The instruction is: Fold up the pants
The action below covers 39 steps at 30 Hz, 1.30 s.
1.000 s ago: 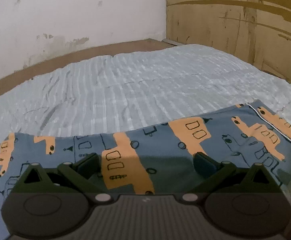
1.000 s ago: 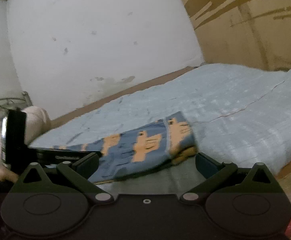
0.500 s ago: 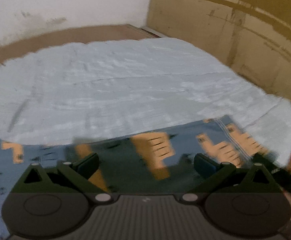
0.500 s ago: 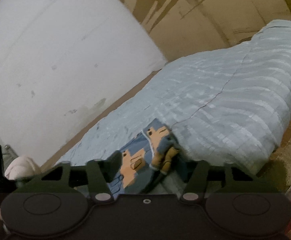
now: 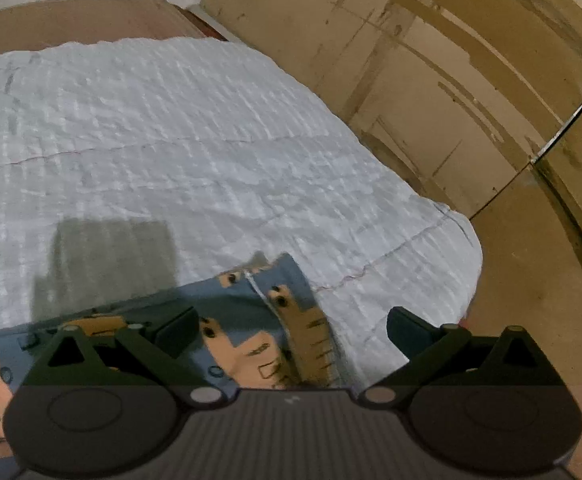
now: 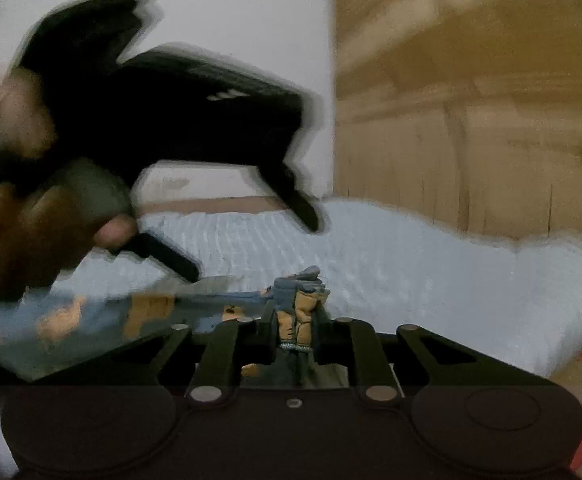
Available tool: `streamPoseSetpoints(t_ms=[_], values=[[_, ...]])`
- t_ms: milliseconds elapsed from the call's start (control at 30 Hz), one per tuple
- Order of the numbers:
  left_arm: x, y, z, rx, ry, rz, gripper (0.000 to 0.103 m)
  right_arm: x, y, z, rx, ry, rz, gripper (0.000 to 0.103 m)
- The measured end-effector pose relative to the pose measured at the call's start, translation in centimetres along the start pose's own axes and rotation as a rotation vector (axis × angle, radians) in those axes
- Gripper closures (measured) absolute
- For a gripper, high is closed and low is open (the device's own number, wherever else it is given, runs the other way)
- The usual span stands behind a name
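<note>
Pinching a bunched end of the pants (image 6: 299, 312), the right hand-held gripper (image 6: 294, 332) has just closed on them near the bed (image 6: 431, 280) edge. The left hand-held gripper (image 5: 291, 332) hangs apart above the pants (image 5: 247, 320).

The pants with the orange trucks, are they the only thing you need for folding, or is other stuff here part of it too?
Needed: pants, pinched in the right gripper, whose jaws have just been closing; left gripper, open above them.

Just there: bed cover, wooden panels, white wall.

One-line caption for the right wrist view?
Right gripper, just closed, pinches the pants edge on the bed; blurred left gripper above.
</note>
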State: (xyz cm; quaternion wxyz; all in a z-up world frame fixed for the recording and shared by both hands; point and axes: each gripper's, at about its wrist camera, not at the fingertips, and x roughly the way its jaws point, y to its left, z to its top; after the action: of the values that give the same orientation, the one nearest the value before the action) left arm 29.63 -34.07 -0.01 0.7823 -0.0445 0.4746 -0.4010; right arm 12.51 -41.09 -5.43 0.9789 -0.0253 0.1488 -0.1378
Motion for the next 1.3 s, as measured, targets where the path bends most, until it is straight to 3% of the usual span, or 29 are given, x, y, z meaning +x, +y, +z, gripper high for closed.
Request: streamPoseSetpoints(t_ms=[167,267,367,433,600,833,967,1300], values=[[0.8,-0.7,0.3,0.031,0.046,0.070,0.011,-0.1,4.2,-1.2,-0.297,-0.048,-0.044,0.087],[1.1,-0.8,0.2,0.037,0.066,0.114,0.023,-0.3,6.1,-2.0,-0.445,-0.078,-0.061,0.088],[0.9,-0.7,0.1,0.051,0.073,0.163,0.044,-0.6,7.1,-2.6,-0.522,-0.091,-0.062,0.089],[0.8,-0.5,0.0,0.045,0.076,0.186,0.066,-0.8,7.5,-2.6,-0.540,-0.097,-0.061,0.089],[0.2,0.5,0.3,-0.027,0.053,0.170,0.090,-1.5,7.5,-2.5,-0.544,-0.115,-0.065,0.089],[-1.6,0.0,0.7,-0.068,0.010,0.141,0.093,-1.7,7.2,-1.9,-0.532,-0.144,-0.108,0.083],[-3.9,0.2,0.8,-0.106,-0.027,0.132,0.093,-2.5,6.9,-0.7,-0.505,-0.154,-0.091,0.081],[-12.0,3.3,-1.5,-0.160,-0.136,0.161,0.093,-5.9,9.1,2.7,-0.457,-0.202,0.061,0.088]])
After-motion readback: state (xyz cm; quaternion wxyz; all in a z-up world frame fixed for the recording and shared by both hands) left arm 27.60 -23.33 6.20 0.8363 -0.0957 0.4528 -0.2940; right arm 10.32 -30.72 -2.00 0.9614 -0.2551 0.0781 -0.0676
